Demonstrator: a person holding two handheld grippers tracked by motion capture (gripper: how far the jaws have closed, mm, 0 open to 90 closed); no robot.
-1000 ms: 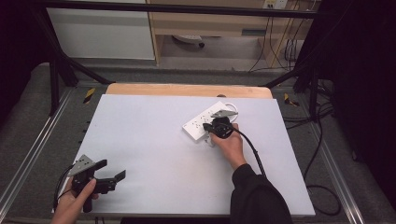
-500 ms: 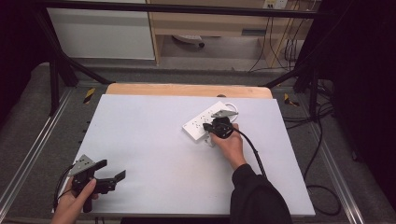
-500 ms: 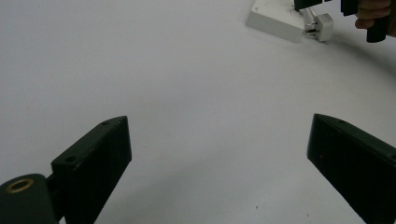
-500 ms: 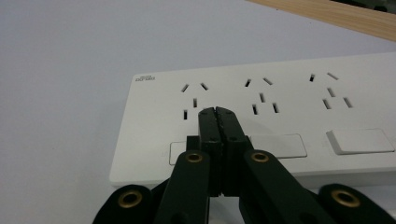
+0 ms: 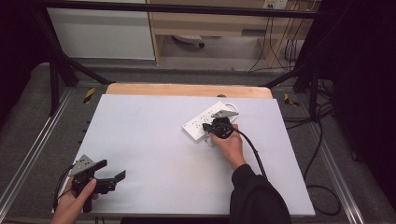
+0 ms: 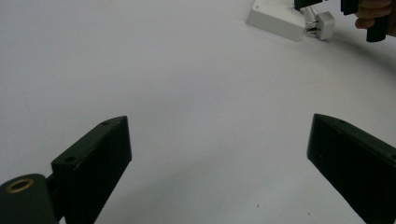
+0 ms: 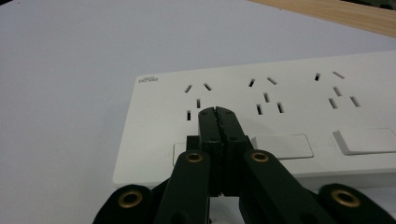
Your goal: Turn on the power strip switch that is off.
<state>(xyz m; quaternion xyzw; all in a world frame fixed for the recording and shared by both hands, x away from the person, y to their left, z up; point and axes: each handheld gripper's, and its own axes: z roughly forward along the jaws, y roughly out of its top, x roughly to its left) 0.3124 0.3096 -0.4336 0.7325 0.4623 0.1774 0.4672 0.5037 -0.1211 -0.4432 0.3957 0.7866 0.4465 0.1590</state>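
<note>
A white power strip (image 5: 197, 124) lies slantwise right of the table's middle, with several sockets and rocker switches (image 7: 282, 146) on its top face. My right gripper (image 5: 209, 130) is shut with nothing between its jaws. Its tips (image 7: 218, 113) lie over the end of the strip (image 7: 154, 135), at the outermost switch, and point toward the nearest socket. A white plug (image 6: 322, 24) rests on the table beside the strip (image 6: 273, 16). My left gripper (image 5: 112, 169) is held at the near left corner, open and empty (image 6: 217, 120), just above the bare white table top.
The white table top (image 5: 154, 154) has a wooden strip (image 5: 187, 89) along its far edge. Black frame bars and metal rails run along both sides. A black cable (image 5: 252, 149) trails from the right gripper over the table. Cables hang off the table's right side.
</note>
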